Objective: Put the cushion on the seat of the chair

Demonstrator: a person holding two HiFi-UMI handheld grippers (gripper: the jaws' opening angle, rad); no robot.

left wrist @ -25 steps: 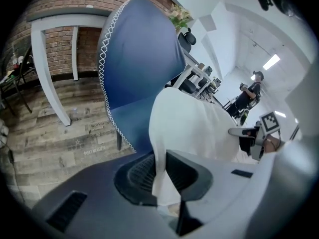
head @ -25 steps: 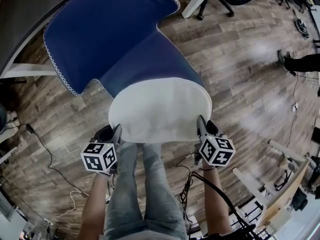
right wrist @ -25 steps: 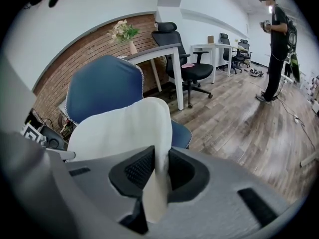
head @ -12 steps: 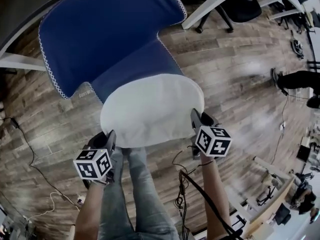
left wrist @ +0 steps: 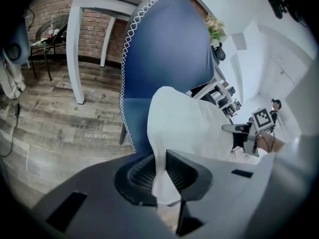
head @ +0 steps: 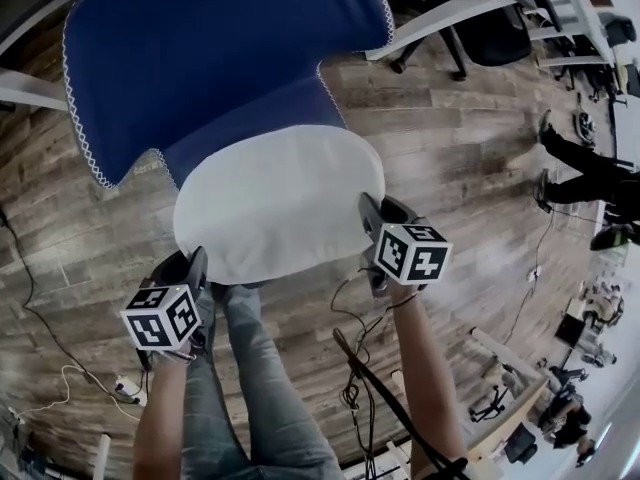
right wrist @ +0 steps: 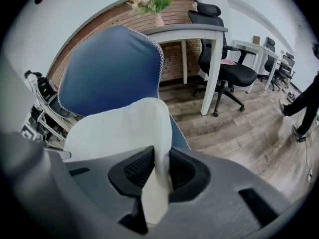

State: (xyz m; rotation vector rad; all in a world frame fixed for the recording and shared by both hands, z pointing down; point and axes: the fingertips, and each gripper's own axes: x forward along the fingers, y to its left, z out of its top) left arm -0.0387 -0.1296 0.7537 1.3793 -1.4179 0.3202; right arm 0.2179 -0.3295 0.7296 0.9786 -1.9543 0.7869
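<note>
**Head view.** A white cushion point(head: 280, 203) is spread over the seat of a blue chair point(head: 220, 58). Its far edge lies at the foot of the backrest and its near edge at the front edge of the seat. It hides the seat, and I cannot tell whether it rests on it fully. The left gripper point(head: 193, 265) is at the cushion's near left corner and the right gripper point(head: 372, 213) at its right edge. Each gripper's tips touch the fabric. The person's legs point(head: 250, 368) in jeans stand just in front of the seat. A black cable point(head: 365, 363) trails over the wooden floor point(head: 450, 138).

**Left gripper view.** The left gripper point(left wrist: 163, 171) has its jaws nearly together, pinching a thin fold of the cushion point(left wrist: 189, 123). The fabric runs up from the pads and broadens toward the chair's backrest point(left wrist: 164, 49). The right gripper point(left wrist: 249, 128) shows at the cushion's far side. A white table point(left wrist: 77, 44) stands behind the chair in front of a brick wall point(left wrist: 50, 14).

**Right gripper view.** The right gripper point(right wrist: 158, 176) is clamped on the cushion's point(right wrist: 119, 128) edge, with a white flap passing between the ribbed pads and hanging below them. The backrest point(right wrist: 109, 68) rises just behind the cushion. A white desk point(right wrist: 209, 59), a black office chair point(right wrist: 224, 59) and a potted plant point(right wrist: 149, 4) stand further back.
</note>
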